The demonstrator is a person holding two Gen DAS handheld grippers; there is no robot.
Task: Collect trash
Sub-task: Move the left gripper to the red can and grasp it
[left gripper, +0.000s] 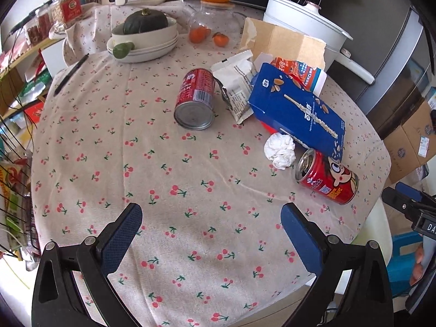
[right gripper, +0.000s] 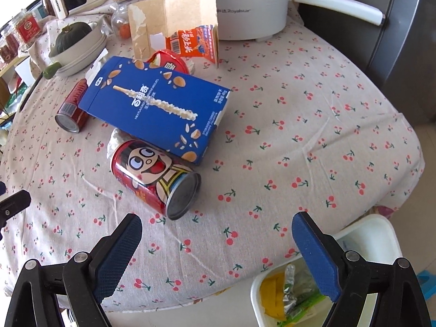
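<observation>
Both your left tool point(left gripper: 211, 234) and right tool point(right gripper: 216, 245) hang wide and empty over the bench point(right gripper: 313, 136), the nearest can point(right gripper: 154, 175) lies on its side just ahead, and a glancing pinch could roll it off past the bin point(right gripper: 362, 229).

On my cherry-print table, a cartoon can point(right gripper: 155, 177) lies sideways (opened), touching a blue box point(right gripper: 158, 109), crumpled tissue point(left gripper: 280, 150) beside it.

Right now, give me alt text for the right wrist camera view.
A red cartoon can lies on its side on a cherry-print tablecloth, beside a blue biscuit box. The open right claw frames it, empty. A white bin with wrappers sits below the table edge.
</observation>
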